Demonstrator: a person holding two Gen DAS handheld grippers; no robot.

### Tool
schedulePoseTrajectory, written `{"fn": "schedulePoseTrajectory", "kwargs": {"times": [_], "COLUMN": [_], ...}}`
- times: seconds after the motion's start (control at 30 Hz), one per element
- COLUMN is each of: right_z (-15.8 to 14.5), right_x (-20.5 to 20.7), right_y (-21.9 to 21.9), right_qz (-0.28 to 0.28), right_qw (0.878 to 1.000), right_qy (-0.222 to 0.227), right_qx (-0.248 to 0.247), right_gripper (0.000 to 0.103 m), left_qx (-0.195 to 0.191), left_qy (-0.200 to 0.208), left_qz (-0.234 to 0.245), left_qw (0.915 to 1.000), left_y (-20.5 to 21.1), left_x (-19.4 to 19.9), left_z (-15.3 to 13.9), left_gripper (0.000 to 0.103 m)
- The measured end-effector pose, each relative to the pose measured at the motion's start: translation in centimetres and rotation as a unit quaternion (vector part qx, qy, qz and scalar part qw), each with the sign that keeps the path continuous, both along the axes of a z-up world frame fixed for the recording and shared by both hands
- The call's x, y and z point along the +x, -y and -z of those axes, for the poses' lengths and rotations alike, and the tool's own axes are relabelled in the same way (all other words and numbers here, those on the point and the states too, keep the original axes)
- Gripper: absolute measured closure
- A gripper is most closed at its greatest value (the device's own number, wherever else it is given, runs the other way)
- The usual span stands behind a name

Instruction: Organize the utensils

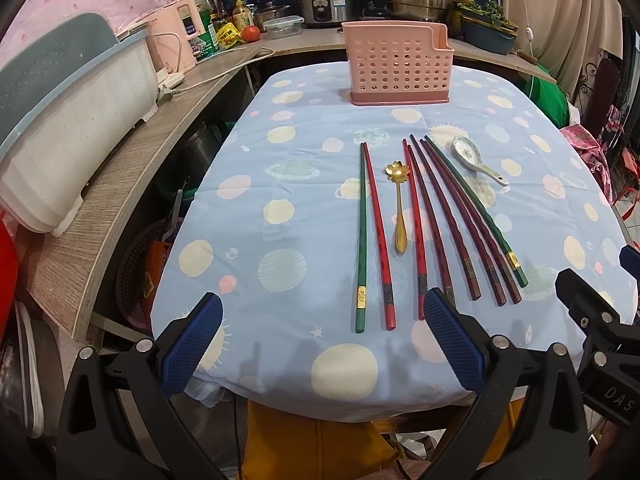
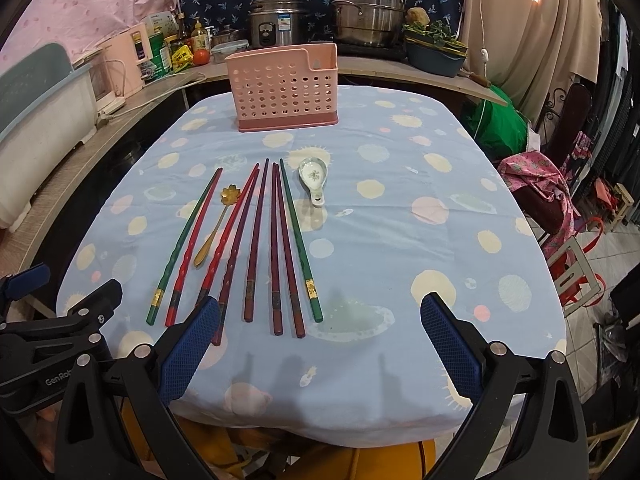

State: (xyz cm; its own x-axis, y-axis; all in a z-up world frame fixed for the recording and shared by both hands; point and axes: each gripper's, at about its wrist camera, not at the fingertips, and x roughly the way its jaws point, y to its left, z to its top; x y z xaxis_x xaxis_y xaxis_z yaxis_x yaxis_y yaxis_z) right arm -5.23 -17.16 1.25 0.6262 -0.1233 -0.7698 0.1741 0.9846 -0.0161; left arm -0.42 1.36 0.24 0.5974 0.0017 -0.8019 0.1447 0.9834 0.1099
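Observation:
Several red, maroon and green chopsticks lie side by side on the blue spotted tablecloth. A gold flower-bowl spoon lies among them. A white ceramic spoon lies to their right. A pink perforated utensil holder stands at the table's far end. My left gripper is open and empty at the near edge, before the chopstick ends. My right gripper is open and empty, to the right of it.
A wooden counter runs along the left with a white-and-teal dish rack. A rice cooker, steel pots, bottles and a tomato stand behind. Chairs and bags stand on the right.

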Motion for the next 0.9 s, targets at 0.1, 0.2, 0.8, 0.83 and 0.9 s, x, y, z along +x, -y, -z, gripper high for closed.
{"fn": "schedulePoseTrajectory", "kwargs": {"times": [0.1,0.2,0.8,0.83,0.9], "right_z": [0.0,0.1,0.1,0.0,0.1], "right_x": [0.0,0.2,-0.3,-0.4,-0.3], "right_y": [-0.1,-0.3,-0.1,-0.1,-0.1], "right_qz": [0.0,-0.001,0.001,0.001,0.001], "right_qw": [1.0,1.0,1.0,1.0,1.0], "right_qy": [0.0,-0.001,0.007,0.008,0.008], "right_qx": [0.0,0.0,0.0,0.0,0.001], "right_gripper": [0.007,0.007,0.007,0.007,0.007], "left_qx": [0.0,0.0,-0.004,-0.004,-0.004], "left_qy": [0.001,0.001,0.009,0.009,0.01], "left_qz": [0.0,-0.001,0.002,0.002,0.002], "left_qw": [1.0,1.0,0.9999,0.9999,0.9999], "left_y": [0.1,0.0,0.3,0.3,0.3], "left_x": [-0.1,0.0,-0.9,-0.9,-0.9], "left_z": [0.0,0.1,0.0,0.0,0.0], "left_gripper": [0.007,0.007,0.007,0.007,0.007]}}
